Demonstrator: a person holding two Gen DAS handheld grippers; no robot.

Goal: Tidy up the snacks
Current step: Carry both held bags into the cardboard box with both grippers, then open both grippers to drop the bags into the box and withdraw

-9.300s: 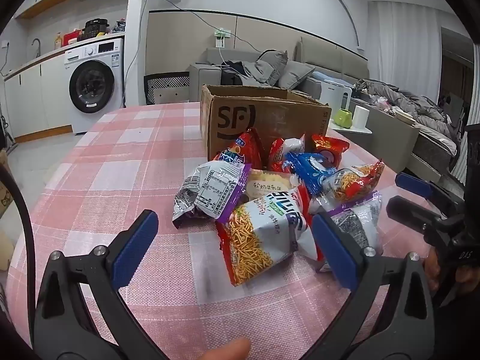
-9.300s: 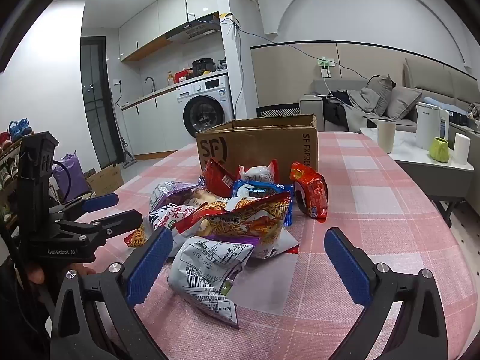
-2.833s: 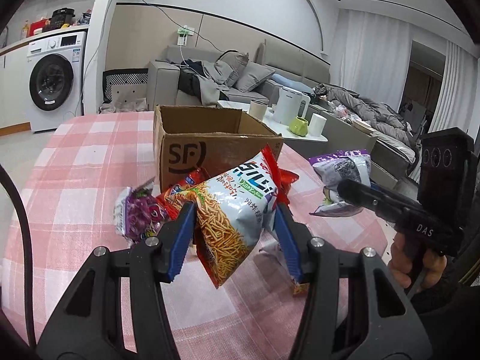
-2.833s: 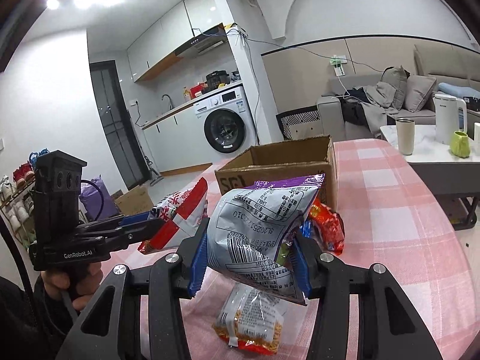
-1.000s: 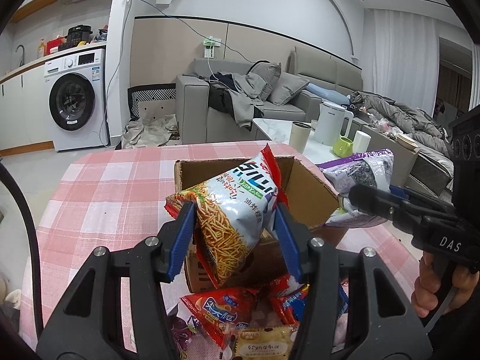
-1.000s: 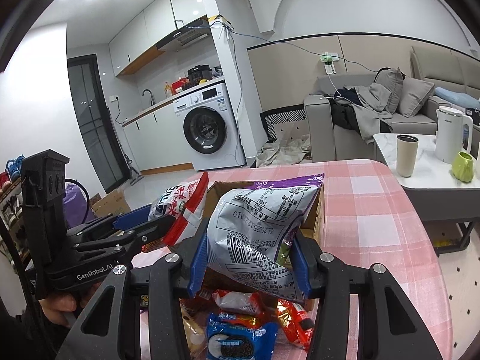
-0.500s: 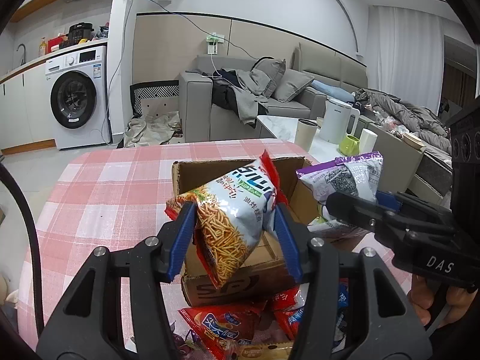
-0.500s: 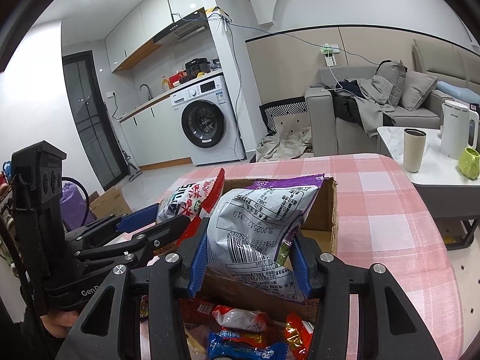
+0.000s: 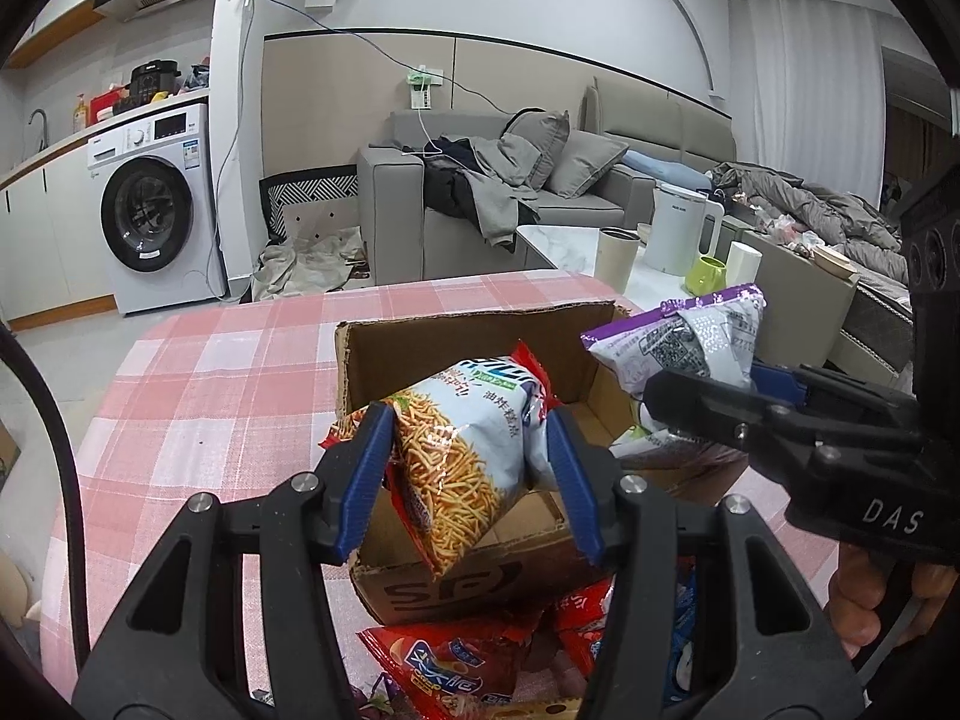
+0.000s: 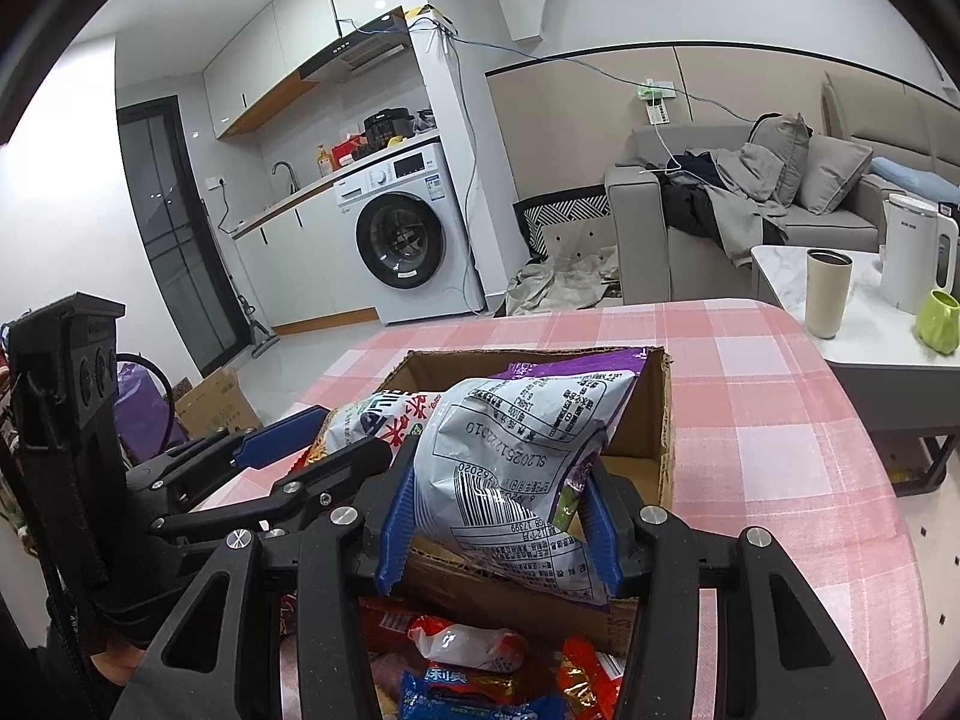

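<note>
An open brown cardboard box (image 9: 456, 582) (image 10: 657, 420) stands on the pink checked tablecloth (image 9: 228, 372). My left gripper (image 9: 468, 474) is shut on a white-and-red bag of fried snack sticks (image 9: 462, 450), held over the box's near left part. My right gripper (image 10: 498, 531) is shut on a grey-and-purple snack bag (image 10: 516, 468), hanging over the box's near wall. In the left wrist view that purple bag (image 9: 684, 345) shows at the right, above the box's right side. Both bags hang side by side, apart from the box floor.
Several loose snack packets lie in front of the box: a red one (image 9: 456, 666), a blue one (image 10: 480, 696), a white one (image 10: 468, 642). Beyond the table are a sofa (image 9: 540, 192), a washing machine (image 10: 402, 234) and a side table with a kettle (image 10: 912, 252).
Both grippers, each still shut on its bag, have moved forward and slightly down, so the bags now hang lower over the open box, which looms larger.
</note>
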